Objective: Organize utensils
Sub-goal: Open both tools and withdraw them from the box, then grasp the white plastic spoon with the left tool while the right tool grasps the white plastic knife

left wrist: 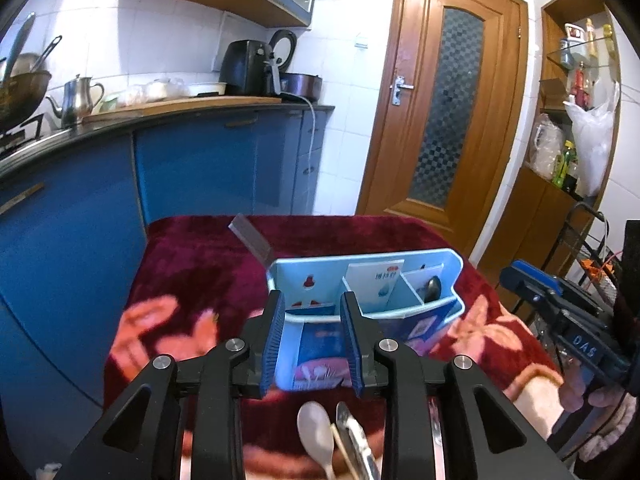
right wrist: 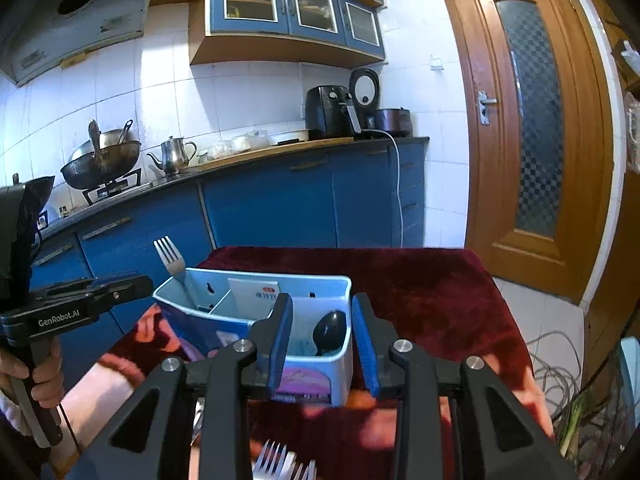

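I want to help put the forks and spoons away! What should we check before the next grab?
1. Left gripper free to grab: ok, fingers apart, nothing between them.
2. Right gripper free: ok, fingers apart, nothing between them.
3. Blue organizer box upright on the red cloth: ok.
4. Compartments have room: ok; one fork stands at the left end, one dark spoon at the right end.
5. Loose utensils left to pick: ok; a pale spoon lies below the left fingers, fork tines below the right.
6. Middle compartment, behind the card: cannot tell.
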`<state>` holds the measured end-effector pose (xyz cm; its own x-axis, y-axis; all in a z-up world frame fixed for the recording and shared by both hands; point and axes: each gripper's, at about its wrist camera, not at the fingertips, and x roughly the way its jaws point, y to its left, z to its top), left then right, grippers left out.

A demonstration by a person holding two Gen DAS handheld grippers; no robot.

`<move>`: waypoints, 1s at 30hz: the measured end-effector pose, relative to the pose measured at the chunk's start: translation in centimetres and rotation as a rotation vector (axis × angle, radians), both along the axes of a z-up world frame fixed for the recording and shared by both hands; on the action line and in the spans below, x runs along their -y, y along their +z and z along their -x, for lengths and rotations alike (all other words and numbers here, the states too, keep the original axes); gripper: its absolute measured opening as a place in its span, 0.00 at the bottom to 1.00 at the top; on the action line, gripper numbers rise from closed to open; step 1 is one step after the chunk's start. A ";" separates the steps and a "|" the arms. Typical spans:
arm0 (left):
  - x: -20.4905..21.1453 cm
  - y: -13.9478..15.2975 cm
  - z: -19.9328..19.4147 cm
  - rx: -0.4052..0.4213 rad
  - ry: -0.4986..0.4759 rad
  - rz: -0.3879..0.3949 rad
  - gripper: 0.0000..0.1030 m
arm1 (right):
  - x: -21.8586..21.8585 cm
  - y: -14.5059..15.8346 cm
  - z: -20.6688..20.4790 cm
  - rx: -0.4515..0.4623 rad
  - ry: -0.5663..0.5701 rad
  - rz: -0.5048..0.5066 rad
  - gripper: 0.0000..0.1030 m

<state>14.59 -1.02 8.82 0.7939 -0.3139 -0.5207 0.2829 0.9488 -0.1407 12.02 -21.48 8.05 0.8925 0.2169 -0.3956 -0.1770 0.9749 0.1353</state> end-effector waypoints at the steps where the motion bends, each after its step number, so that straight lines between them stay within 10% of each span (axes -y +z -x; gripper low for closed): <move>1: -0.2 0.0 0.4 -0.008 0.006 -0.003 0.28 | 0.1 0.0 0.4 -0.013 -0.002 -0.010 0.33; 30: 0.0 -7.5 5.0 -0.318 0.003 -0.031 0.32 | 0.1 -6.0 7.0 -0.326 -0.013 0.000 0.33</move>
